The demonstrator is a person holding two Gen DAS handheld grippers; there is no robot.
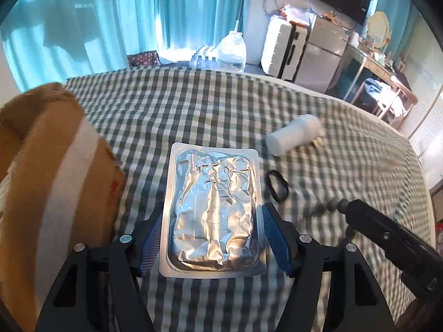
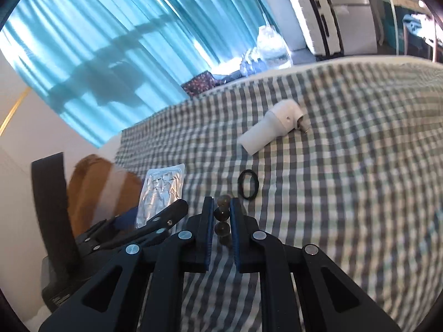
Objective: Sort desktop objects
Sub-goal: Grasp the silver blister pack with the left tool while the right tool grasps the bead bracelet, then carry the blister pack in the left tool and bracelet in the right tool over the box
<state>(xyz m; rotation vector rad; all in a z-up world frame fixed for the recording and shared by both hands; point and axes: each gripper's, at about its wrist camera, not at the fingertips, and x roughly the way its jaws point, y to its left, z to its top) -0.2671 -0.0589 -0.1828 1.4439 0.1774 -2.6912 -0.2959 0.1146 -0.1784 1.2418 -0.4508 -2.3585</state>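
Observation:
My left gripper (image 1: 211, 217) is shut on a silver foil blister pack (image 1: 213, 210), holding it by its two long edges above the checked cloth. The pack also shows in the right wrist view (image 2: 162, 191). My right gripper (image 2: 223, 203) is shut on a string of dark round beads (image 2: 223, 215); the beads show in the left wrist view (image 1: 322, 207) at the tip of the right gripper (image 1: 346, 203). A black hair tie (image 1: 277, 186) (image 2: 248, 184) lies on the cloth between the grippers. A white angled device (image 1: 295, 134) (image 2: 275, 126) lies farther back.
A brown cardboard box (image 1: 55, 171) (image 2: 102, 185) with white tape stands at the left, close to the left gripper. The green-checked cloth (image 1: 193, 116) covers a bed. Beyond its far edge are water bottles (image 1: 231, 51), a white suitcase (image 1: 285, 47) and a desk.

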